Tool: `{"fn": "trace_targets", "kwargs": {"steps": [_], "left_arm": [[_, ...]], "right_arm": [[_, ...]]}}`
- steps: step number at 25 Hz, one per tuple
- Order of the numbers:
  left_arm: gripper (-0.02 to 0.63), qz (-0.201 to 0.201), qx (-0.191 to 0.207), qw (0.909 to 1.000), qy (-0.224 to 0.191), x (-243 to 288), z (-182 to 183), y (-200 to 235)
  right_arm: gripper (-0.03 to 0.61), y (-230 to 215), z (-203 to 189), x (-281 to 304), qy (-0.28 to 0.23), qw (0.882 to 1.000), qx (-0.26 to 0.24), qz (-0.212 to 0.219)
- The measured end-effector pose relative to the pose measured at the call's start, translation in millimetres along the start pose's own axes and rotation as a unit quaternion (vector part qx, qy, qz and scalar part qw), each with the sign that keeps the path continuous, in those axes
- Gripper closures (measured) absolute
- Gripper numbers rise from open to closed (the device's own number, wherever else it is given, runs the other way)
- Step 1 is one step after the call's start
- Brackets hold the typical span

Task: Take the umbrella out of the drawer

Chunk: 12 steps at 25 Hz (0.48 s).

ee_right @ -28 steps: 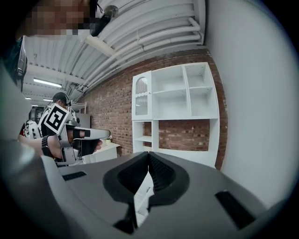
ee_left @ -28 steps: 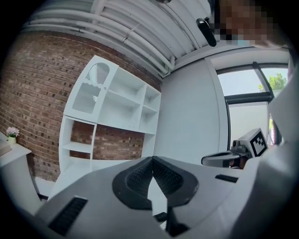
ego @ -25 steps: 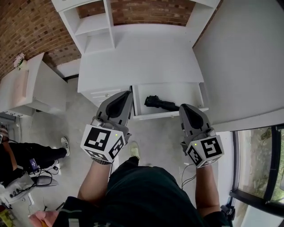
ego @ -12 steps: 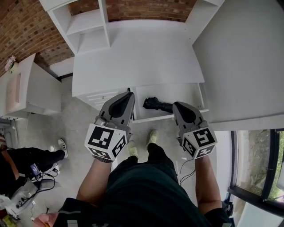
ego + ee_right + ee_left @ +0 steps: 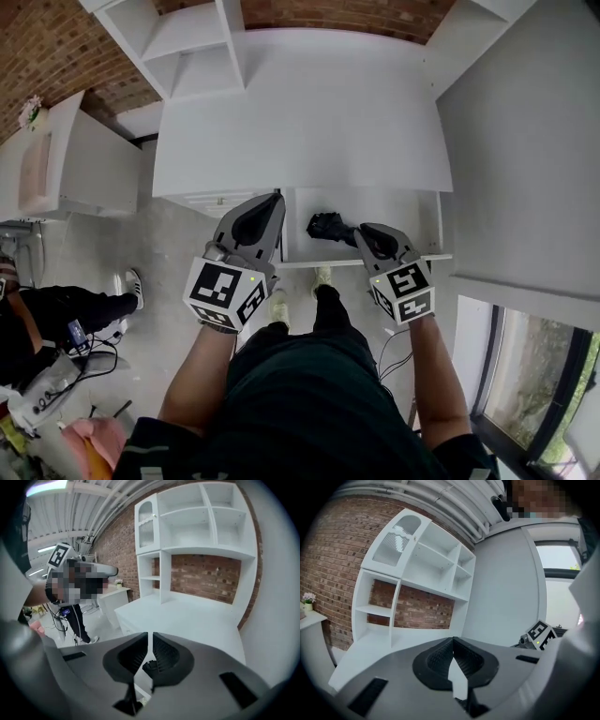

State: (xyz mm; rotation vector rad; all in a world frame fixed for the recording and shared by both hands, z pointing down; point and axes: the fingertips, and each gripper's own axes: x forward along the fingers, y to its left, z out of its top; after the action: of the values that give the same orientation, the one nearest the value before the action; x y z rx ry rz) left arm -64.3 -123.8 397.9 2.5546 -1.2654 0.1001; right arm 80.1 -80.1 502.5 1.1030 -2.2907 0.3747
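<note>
A black folded umbrella (image 5: 328,226) lies in the open drawer (image 5: 356,262) under the white desk top (image 5: 300,112). My right gripper (image 5: 359,228) is shut and empty, its tips dipping over the drawer front just right of the umbrella. In the right gripper view the jaws (image 5: 150,633) stand together, with a bit of the umbrella (image 5: 151,666) showing below them. My left gripper (image 5: 278,195) hovers at the drawer's left edge, pointing at the desk. Its jaws (image 5: 452,640) meet at the tips and hold nothing.
White open shelving (image 5: 187,47) stands at the desk's back against a brick wall. A white side cabinet (image 5: 56,159) is to the left, and a person (image 5: 47,328) stands on the floor at lower left. A white wall panel (image 5: 525,141) borders the desk on the right.
Both grippers have moved forward and down toward the drawer. The right one dropped more and tilted down, so its tips now sit beside the umbrella.
</note>
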Motion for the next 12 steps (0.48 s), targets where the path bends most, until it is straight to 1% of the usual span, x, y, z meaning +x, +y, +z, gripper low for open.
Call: {"fn": "trace_targets", "kwargs": {"steps": [3,6,9,12], "left_arm": [[0.607,0.022,-0.009,0.9995,0.02,24,-7,5],[0.607,0.043,-0.012,0.9983,0.038,41,-18,6],[0.607,0.06,-0.007,0.9969,0.05,58,-28,9],[0.607,0.077,-0.008,0.9951,0.061,70,-38,15]], "right_arm": [[0.571,-13,-16,20,0.041,0.998,-0.014,0.044],[0.571,-23,-47,41,0.09,0.992,-0.038,0.085],[0.563,-34,-82,64,0.141,0.981,-0.064,0.118],[0.521,-40,-118,88,0.188,0.967,-0.079,0.155]]}}
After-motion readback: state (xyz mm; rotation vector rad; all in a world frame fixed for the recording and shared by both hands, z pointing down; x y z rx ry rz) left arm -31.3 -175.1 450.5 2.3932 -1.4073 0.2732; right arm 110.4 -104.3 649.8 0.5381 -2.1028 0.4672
